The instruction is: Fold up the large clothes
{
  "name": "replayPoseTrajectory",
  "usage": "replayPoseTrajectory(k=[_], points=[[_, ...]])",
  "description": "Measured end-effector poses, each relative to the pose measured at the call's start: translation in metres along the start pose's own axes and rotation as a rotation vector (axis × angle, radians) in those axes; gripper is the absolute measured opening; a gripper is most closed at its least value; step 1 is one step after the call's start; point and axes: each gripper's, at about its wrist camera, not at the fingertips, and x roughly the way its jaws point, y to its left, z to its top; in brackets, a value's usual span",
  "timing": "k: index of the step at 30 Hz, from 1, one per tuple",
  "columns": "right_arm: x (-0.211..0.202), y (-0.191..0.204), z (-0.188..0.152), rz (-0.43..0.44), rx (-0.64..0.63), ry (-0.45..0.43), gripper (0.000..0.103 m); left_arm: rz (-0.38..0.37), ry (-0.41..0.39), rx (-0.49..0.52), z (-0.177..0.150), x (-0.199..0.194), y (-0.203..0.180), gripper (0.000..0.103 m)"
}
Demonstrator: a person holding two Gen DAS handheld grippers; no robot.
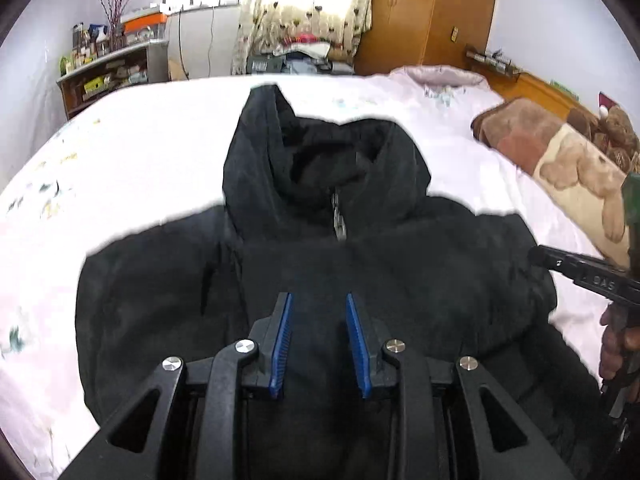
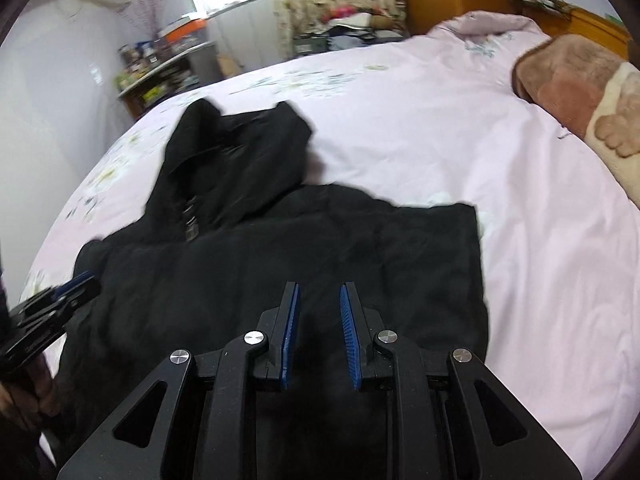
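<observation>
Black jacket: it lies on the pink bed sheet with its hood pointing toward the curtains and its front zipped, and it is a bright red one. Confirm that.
Not quite. The jacket is black, not red, as the left wrist view shows. The rest holds: it lies on the pink bed sheet, hood toward the curtains, front zipped.

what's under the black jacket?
The black jacket lies on a pale pink floral bedcover, which shows all round it. What lies directly beneath the jacket is covered. Its sleeves seem folded in; I can't tell how.
</observation>
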Motion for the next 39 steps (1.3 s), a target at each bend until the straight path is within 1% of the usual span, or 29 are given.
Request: replayPoseTrajectory(k=[2,3,5,7,13,15,17,18,19,21,24,26,28,31,34,39], points=[[0.009,0.006,-0.011,-0.012,-0.036,0.030,0.022,0.033,0.069,-0.013,-0.011,0.021,0.003,0.030],[0.019,0.006,-0.016,-0.020,-0.039,0.065,0.022,0.038,0.096,-0.031,-0.017,0.030,0.007,0.031],[0.040,0.005,-0.026,-0.033,-0.031,0.131,0.022,0.034,0.093,-0.043,-0.021,0.035,0.010,0.031],[0.047,0.004,-0.027,-0.034,-0.032,0.130,0.022,0.040,0.091,-0.038,-0.020,0.035,0.008,0.031],[0.048,0.007,-0.028,-0.041,-0.032,0.148,0.022,0.041,0.093,-0.036,-0.021,0.031,0.009,0.031],[0.040,0.011,-0.027,-0.063,-0.032,0.147,0.022,0.055,0.098,-0.035,-0.020,0.022,0.005,0.031],[0.026,0.017,-0.026,-0.073,-0.027,0.126,0.025,0.053,0.092,-0.045,-0.017,0.006,0.005,0.031],[0.016,0.020,-0.026,-0.063,-0.022,0.113,0.031,0.054,0.089,-0.050,-0.017,-0.002,0.006,0.031],[0.010,0.023,-0.027,-0.057,-0.018,0.104,0.035,0.057,0.083,-0.054,-0.017,-0.010,0.006,0.031],[-0.011,0.032,-0.029,-0.041,-0.014,0.070,0.036,0.056,0.063,-0.063,-0.017,-0.031,0.007,0.031],[-0.038,0.045,-0.034,-0.014,-0.008,0.036,0.036,0.051,0.042,-0.077,-0.020,-0.062,0.009,0.038],[-0.054,0.052,-0.037,0.001,-0.004,0.020,0.036,0.047,0.026,-0.080,-0.023,-0.082,0.008,0.038],[-0.067,0.061,-0.039,0.017,-0.004,0.007,0.036,0.037,0.015,-0.085,-0.025,-0.098,0.007,0.043],[-0.084,0.071,-0.042,0.040,-0.006,-0.002,0.036,0.022,0.004,-0.091,-0.028,-0.120,0.006,0.045],[-0.095,0.080,-0.043,0.051,-0.011,-0.007,0.036,0.010,-0.015,-0.097,-0.027,-0.137,0.007,0.050],[-0.104,0.093,-0.036,0.063,-0.036,-0.025,0.036,0.000,-0.037,-0.098,-0.016,-0.146,0.010,0.052]])
